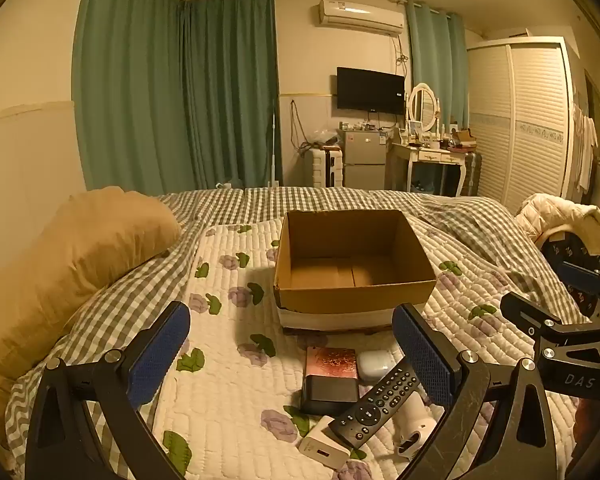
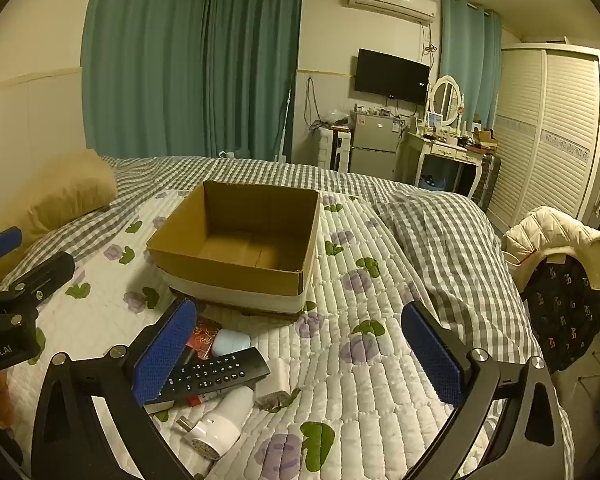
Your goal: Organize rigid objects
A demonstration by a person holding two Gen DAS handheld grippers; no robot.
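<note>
Brown cardboard makes the open box [image 1: 356,264], which stands on a white quilt [image 1: 228,364] printed with purple flowers and green leaves. The box has no lid, its inside shows only the folded bottom flaps, and a white band runs around its lower edge. It sits in the middle of the bed, beyond a small group of hard objects.

This group lies just in front of the box, on the near side. A black remote control [image 1: 374,406] with many small buttons rests tilted on top of the others. Under its upper end lies a flat black box [image 1: 330,394], and touching that one, nearer the cardboard box, a flat pack with a red and copper pattern [image 1: 332,362]. Beside the pack is a small white rounded case [image 1: 376,364]. A white charger block [image 1: 324,446] with a red port sits under the lower end of the remote, and a white cylinder-shaped device [image 2: 220,420] lies next to it.

The left gripper [image 1: 292,354] hangs over the quilt with its blue pads spread wide, holding nothing. The right gripper [image 2: 300,354] is also spread wide and holds nothing; its left pad stands above the remote.

A tan pillow [image 1: 80,248] lies at the left on a grey checked sheet [image 1: 112,316].
</note>
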